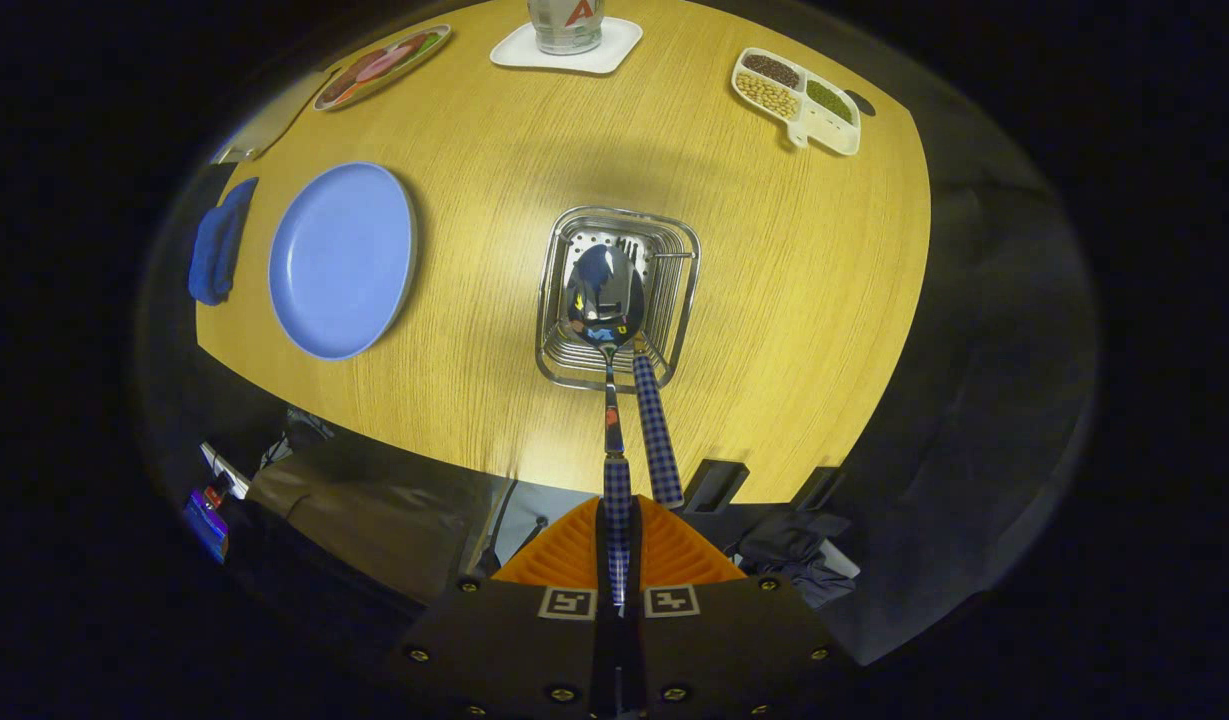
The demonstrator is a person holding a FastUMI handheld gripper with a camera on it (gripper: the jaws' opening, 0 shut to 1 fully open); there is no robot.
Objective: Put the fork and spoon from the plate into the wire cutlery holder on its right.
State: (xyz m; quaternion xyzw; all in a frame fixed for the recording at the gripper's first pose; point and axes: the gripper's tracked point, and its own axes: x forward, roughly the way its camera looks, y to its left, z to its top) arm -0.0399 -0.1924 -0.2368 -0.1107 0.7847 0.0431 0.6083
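My gripper (617,548) is shut on the checked handle of the spoon (605,296). The spoon points straight ahead, and its shiny bowl hangs over the opening of the wire cutlery holder (674,300), which stands on the wooden table beyond the fingers. The fork (657,430) stands in the holder. Its checked handle leans out over the near rim, just right of the spoon's handle, and its tines are down among the wires. The blue plate (342,260) lies to the left of the holder with nothing on it.
A blue cloth (219,240) lies left of the plate at the table's edge. Far across the table are an oval dish of food (382,65), a glass on a white coaster (566,40) and a divided white dish of beans (796,98).
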